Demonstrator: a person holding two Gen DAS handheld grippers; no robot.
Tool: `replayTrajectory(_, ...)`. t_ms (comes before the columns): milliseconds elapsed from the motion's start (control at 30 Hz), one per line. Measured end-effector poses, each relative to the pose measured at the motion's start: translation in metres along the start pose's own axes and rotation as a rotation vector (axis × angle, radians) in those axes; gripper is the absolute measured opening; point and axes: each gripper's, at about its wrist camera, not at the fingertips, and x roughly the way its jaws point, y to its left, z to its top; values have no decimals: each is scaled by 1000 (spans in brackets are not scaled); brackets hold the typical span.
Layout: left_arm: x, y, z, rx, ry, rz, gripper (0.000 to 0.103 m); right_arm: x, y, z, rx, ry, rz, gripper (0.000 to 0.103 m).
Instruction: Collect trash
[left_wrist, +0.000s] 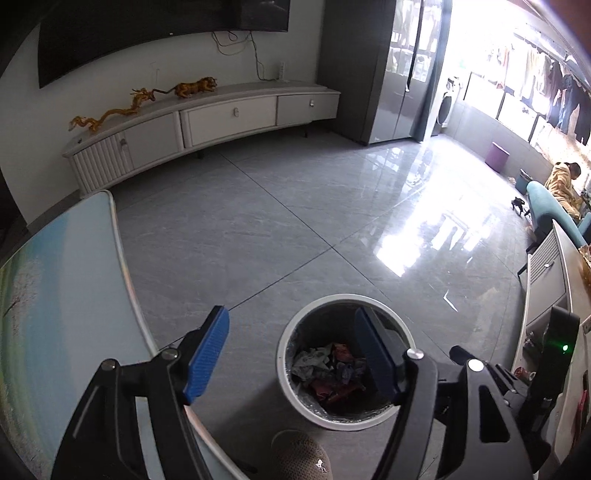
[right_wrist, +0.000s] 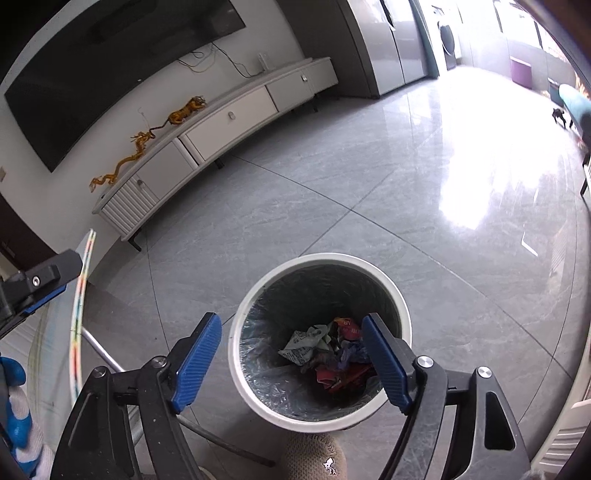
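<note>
A round white trash bin (left_wrist: 332, 298) with a dark liner stands on the grey tile floor. Crumpled wrappers and paper (left_wrist: 325, 373) lie at its bottom. My left gripper (left_wrist: 290, 310) hangs open above the bin's left side, with nothing between its blue pads. In the right wrist view the same bin (right_wrist: 233, 350) sits below my right gripper (right_wrist: 291, 315), which is open and empty too, over the trash (right_wrist: 332, 354). One left gripper finger (right_wrist: 48, 275) shows at the left edge of that view.
A table with a painted blue-green top (left_wrist: 55, 295) stands left of the bin. A beige slipper toe (right_wrist: 317, 458) is just in front of it. A white TV cabinet (left_wrist: 229, 118), a grey fridge (left_wrist: 399, 74) and a side cabinet (left_wrist: 546, 273) line the room. A person (left_wrist: 565, 181) sits far right.
</note>
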Motion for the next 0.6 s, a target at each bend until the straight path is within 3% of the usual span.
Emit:
replayTrajectory(133,-40,22,-16,-12,-60,88,69,-20,25,-4,-52,-41,2,84)
replayTrajectory(500,-142,93,-64,-122,-193,242,72,-79,88,-23,-193,-165,9,102)
replayTrajectory(600,-167,105,-79,-146,-236,281,74,-93,102,-30,-222,-193,6,103)
